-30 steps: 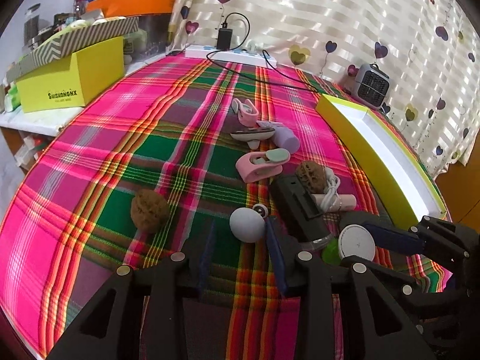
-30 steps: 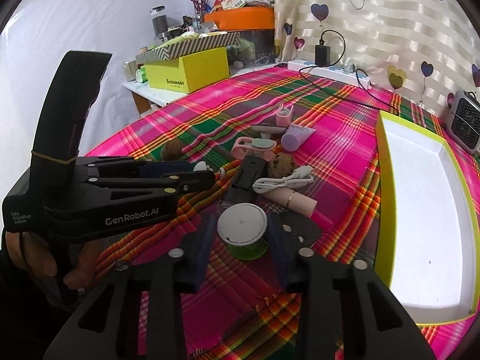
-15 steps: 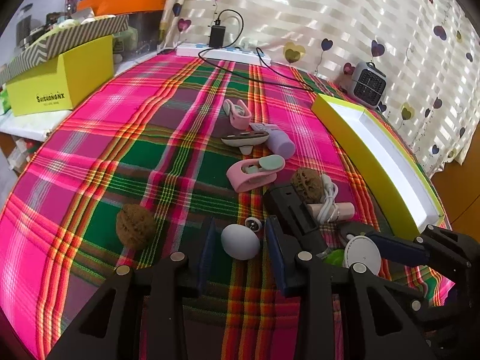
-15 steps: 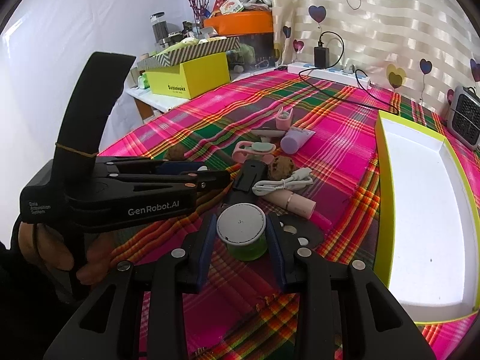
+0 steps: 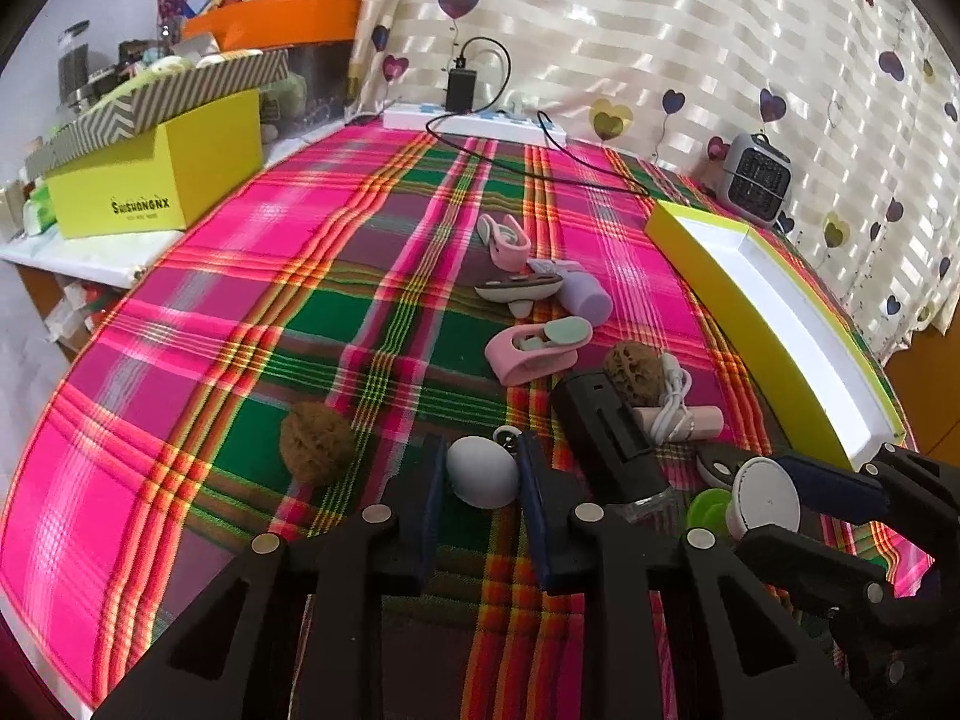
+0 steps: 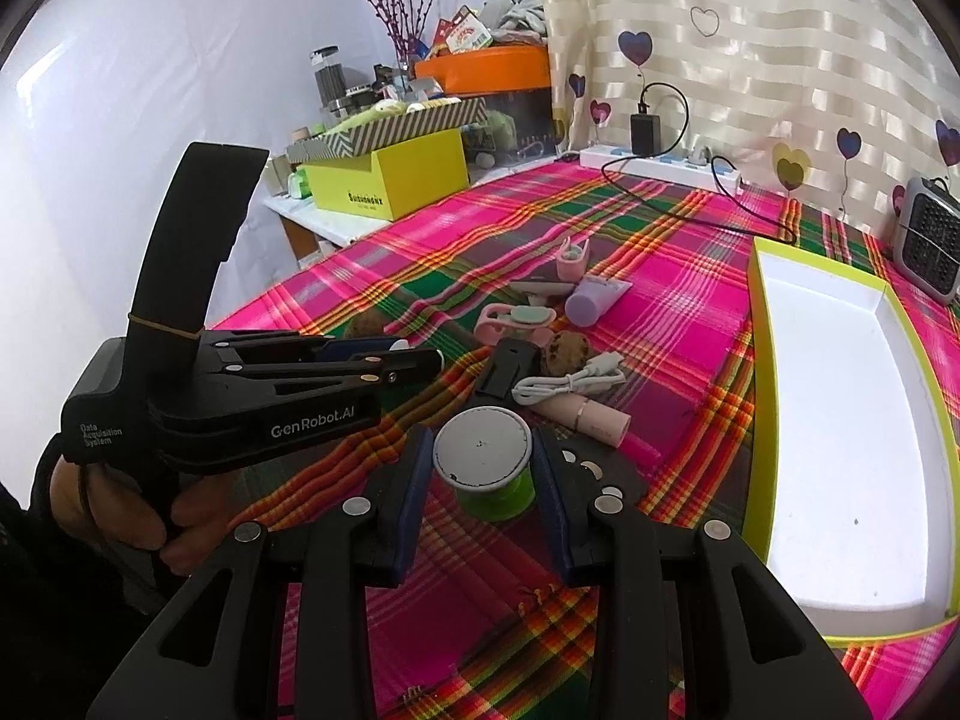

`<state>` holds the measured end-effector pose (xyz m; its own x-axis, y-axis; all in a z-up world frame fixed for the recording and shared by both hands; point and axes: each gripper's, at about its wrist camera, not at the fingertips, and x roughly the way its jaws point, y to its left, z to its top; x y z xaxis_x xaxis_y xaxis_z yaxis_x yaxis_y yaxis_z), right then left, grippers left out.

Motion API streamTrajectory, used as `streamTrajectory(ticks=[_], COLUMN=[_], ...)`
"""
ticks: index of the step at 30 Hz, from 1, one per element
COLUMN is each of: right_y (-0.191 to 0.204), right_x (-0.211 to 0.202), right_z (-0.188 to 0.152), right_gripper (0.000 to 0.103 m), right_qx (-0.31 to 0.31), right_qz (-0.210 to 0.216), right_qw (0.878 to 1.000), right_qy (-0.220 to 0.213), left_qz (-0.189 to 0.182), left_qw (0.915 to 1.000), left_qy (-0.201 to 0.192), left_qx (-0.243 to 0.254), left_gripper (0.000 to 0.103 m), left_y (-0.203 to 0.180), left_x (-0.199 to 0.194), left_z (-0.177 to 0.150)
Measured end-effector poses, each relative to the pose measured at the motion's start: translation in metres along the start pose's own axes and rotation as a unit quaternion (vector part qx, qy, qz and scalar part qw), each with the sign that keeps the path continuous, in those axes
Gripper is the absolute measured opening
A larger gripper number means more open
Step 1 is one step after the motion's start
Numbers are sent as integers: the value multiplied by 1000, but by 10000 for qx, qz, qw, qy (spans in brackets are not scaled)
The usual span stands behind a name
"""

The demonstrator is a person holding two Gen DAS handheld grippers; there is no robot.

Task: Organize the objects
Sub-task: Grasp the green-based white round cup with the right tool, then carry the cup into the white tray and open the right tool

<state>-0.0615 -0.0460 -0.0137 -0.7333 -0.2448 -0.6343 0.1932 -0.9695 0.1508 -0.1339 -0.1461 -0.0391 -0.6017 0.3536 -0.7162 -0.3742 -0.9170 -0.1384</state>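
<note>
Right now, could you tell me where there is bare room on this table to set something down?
The yellow-rimmed white tray is bare inside. The plaid cloth lies open between the yellow box and the pink clips. It is crowded in the middle: clips, purple tube, walnuts, black case, white cable.

A desk [image 5: 198,324] draped in a bright pink, green and orange plaid cloth fills the room's middle. Behind it hangs a cream striped curtain [image 5: 660,30] printed with hearts, daylight glowing through it. To the left stands a plain white wall [image 6: 150,120], and beside the desk a low white shelf [image 5: 72,252] crowded with boxes, jars and a vase of purple twigs [image 6: 396,6]
</note>
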Motion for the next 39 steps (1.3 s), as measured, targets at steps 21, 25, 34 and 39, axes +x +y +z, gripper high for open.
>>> streamTrajectory(ticks=[21, 25, 34, 39], right_y=[-16, -21, -36, -50], right_x=[-35, -41, -51, -60], right_z=[6, 6, 7, 5], right_gripper=[35, 35, 35, 35], right_qx=[110, 167, 281, 416], right_qz=[-15, -72, -218, -382], right_qw=[9983, 9978, 9962, 9946], right_qy=[-574, -642, -794, -870], left_qz=[159, 113, -91, -312], left_qw=[9987, 9985, 9980, 9971], left_qy=[-457, -475, -549, -561], left_qx=[187, 238, 291, 420], left_gripper=[22, 22, 22, 22], left_y=[-23, -31, -47, -64], left_x=[-29, -30, -31, -28], left_z=[10, 13, 18, 22])
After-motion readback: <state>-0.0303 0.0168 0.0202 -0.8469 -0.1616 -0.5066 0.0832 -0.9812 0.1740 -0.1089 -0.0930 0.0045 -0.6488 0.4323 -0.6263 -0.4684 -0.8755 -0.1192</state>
